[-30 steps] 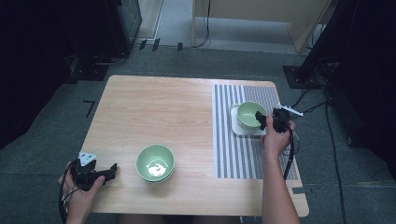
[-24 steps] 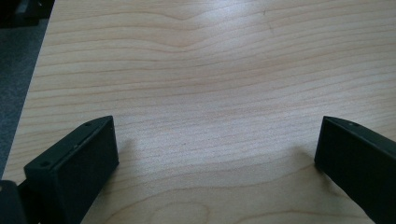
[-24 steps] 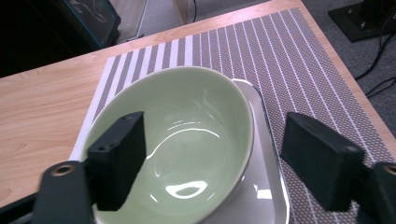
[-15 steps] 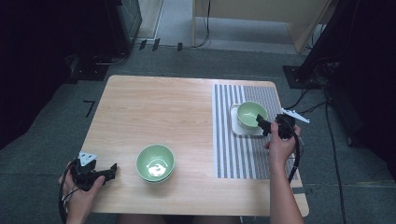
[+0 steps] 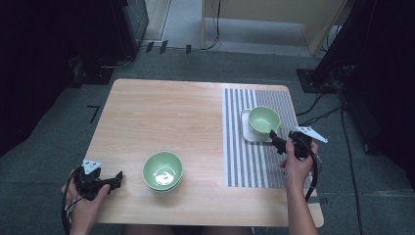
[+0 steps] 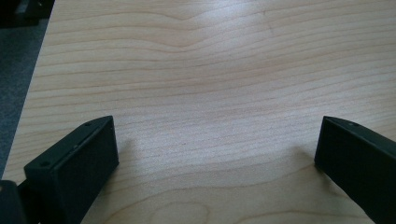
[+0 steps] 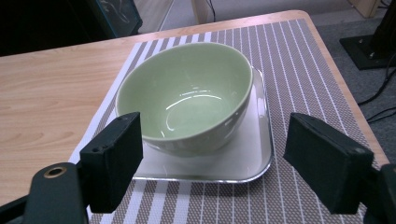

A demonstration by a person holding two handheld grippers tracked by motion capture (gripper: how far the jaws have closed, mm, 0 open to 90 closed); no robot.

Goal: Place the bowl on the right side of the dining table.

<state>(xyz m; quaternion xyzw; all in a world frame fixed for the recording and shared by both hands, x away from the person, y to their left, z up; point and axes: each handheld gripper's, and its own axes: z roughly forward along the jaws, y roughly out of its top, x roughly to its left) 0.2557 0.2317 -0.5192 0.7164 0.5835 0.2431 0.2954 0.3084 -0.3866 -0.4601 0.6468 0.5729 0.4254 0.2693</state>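
Wooden table (image 5: 166, 115) with a light grain, standing on grey carpeted floor (image 5: 58, 147). On its right part lies a striped placemat (image 5: 254, 164) (grey and white bands running front to back), reaching the far edge. On the bare wood near the front edge, left of the mat, stands a green bowl (image 5: 163, 170).

Pale green bowl (image 7: 187, 98) upright, empty, on square white tray (image 7: 252, 154) atop striped mat (image 5: 254, 161).
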